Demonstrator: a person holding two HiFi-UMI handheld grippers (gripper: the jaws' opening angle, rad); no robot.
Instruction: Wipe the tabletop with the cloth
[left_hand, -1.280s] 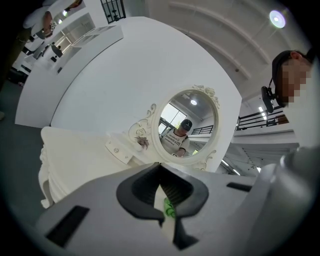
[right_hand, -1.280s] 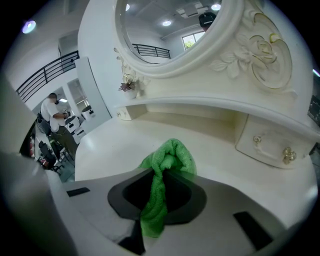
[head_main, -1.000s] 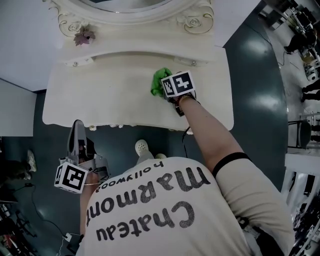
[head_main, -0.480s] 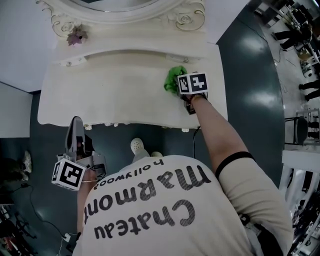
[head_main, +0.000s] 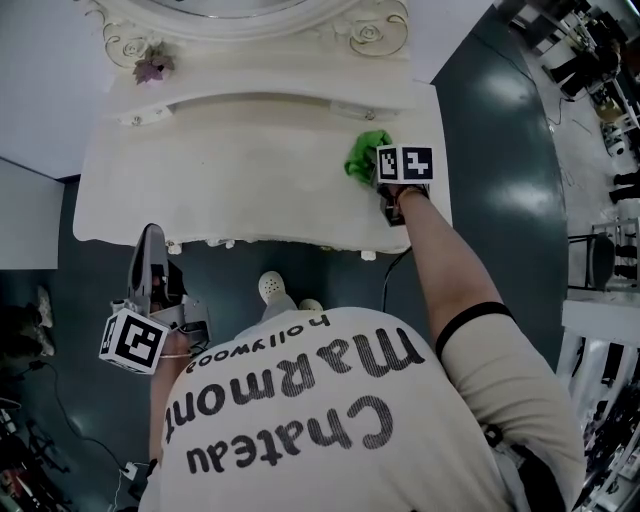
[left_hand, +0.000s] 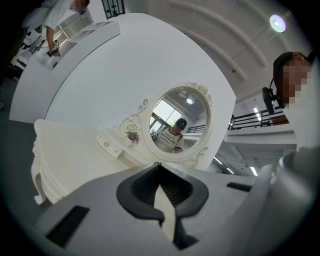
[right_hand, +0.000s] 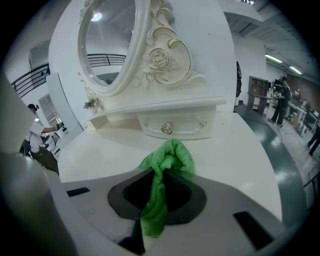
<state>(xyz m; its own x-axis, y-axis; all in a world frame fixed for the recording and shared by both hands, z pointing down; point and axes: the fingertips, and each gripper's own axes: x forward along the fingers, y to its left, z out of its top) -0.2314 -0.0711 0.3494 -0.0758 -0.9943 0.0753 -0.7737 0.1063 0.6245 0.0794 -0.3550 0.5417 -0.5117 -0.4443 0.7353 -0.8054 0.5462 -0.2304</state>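
A green cloth (head_main: 366, 154) lies bunched on the white tabletop (head_main: 240, 170) near its right end, just in front of the low drawer shelf. My right gripper (head_main: 378, 168) is shut on the green cloth (right_hand: 169, 159), which is pinched between the jaws and spills forward onto the tabletop (right_hand: 240, 150). My left gripper (head_main: 150, 285) hangs below the table's front edge at the left, over the dark floor. In the left gripper view the left gripper (left_hand: 163, 199) has its jaws together with nothing between them, and it points up at the table (left_hand: 65, 155).
An oval mirror in an ornate white frame (head_main: 372, 38) stands at the back, above a drawer shelf with a knob (right_hand: 167, 128). A dried flower (head_main: 152, 68) sits at the back left. The table's right edge (head_main: 443, 190) is close to the cloth. A shoe (head_main: 272, 288) shows under the front edge.
My right gripper has slid the green cloth to the right across the tabletop, toward the right edge. The left gripper has stayed low at the left.
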